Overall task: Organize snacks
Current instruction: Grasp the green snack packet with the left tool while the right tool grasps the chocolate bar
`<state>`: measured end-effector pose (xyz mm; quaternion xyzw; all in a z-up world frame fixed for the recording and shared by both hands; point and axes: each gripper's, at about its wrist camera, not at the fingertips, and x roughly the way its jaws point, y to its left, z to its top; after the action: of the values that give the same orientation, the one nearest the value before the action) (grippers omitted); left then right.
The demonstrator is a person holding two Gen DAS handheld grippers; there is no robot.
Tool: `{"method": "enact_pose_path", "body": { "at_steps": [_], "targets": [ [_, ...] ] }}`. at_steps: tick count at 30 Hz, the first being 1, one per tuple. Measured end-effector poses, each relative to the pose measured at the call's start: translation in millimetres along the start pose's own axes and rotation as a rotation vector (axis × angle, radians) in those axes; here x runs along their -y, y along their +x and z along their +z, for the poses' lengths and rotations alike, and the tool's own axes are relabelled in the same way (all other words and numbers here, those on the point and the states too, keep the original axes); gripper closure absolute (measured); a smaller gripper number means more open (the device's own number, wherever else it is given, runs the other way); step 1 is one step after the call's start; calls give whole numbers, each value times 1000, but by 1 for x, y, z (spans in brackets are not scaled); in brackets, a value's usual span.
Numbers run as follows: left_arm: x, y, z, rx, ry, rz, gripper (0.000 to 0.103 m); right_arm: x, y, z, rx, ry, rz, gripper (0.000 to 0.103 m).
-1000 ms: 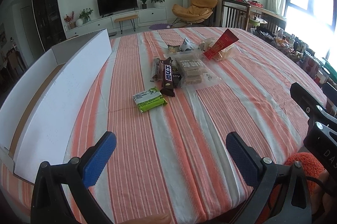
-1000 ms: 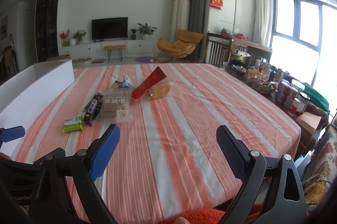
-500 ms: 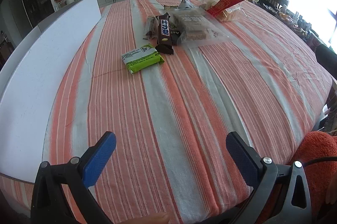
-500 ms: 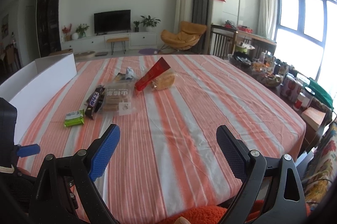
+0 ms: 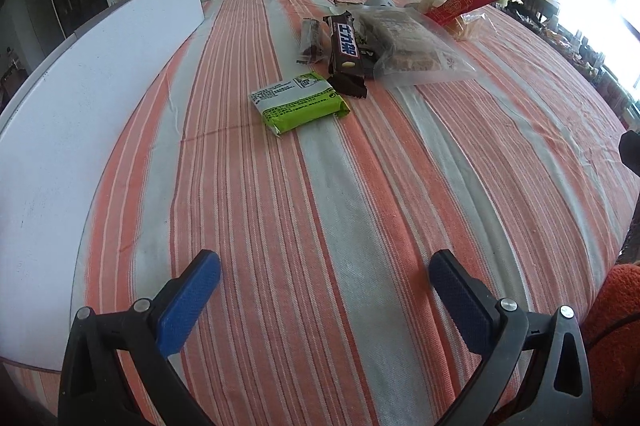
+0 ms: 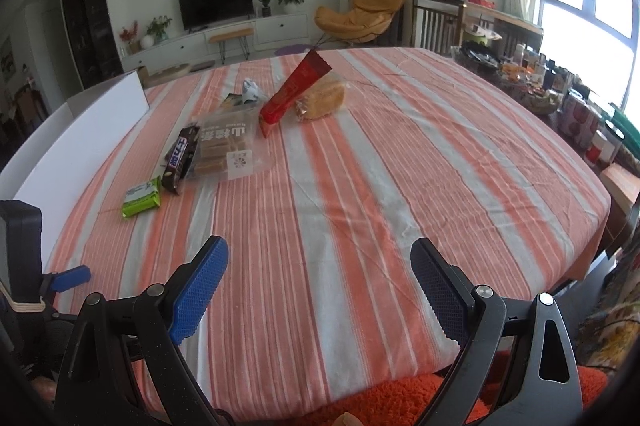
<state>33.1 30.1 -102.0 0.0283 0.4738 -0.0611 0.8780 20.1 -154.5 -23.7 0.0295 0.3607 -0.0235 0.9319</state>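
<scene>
Both jaws are standing wide apart, grasping nothing: the left hand-held gripper [image 5: 325, 268] and the right hand-held gripper [image 6: 319, 256] are hovering over the near edge of the striped bench [image 5: 400, 206]. Farther in, a green snack packet [image 5: 300, 102] is lying just before a dark chocolate bar [image 5: 345, 44], which is touching a clear bag of biscuits [image 5: 408, 42]. A white box [image 5: 80, 98] is lining the left edge (its inside is hidden). Only the right view is showing a bagged bread [image 6: 322, 100] under the red packet [image 6: 294, 92].
</scene>
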Motion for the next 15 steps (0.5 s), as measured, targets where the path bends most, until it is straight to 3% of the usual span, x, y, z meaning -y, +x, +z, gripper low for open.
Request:
{"method": "enact_pose_path", "body": {
  "at_steps": [4, 9, 12, 15],
  "targets": [
    [-11, 7, 19, -87, -13, -38, 0, 2, 1, 1, -3, 8, 7, 8],
    [-42, 21, 62, -155, -185, -211, 0, 3, 0, 2, -3, 15, 11, 8],
    [-41, 40, 92, -160, -166, -161, 1, 3, 0, 2, -5, 11, 9, 8],
    [-39, 58, 112, -171, -157, -96, 15, 3, -1, 1, -1, 5, 3, 8]
  ]
}}
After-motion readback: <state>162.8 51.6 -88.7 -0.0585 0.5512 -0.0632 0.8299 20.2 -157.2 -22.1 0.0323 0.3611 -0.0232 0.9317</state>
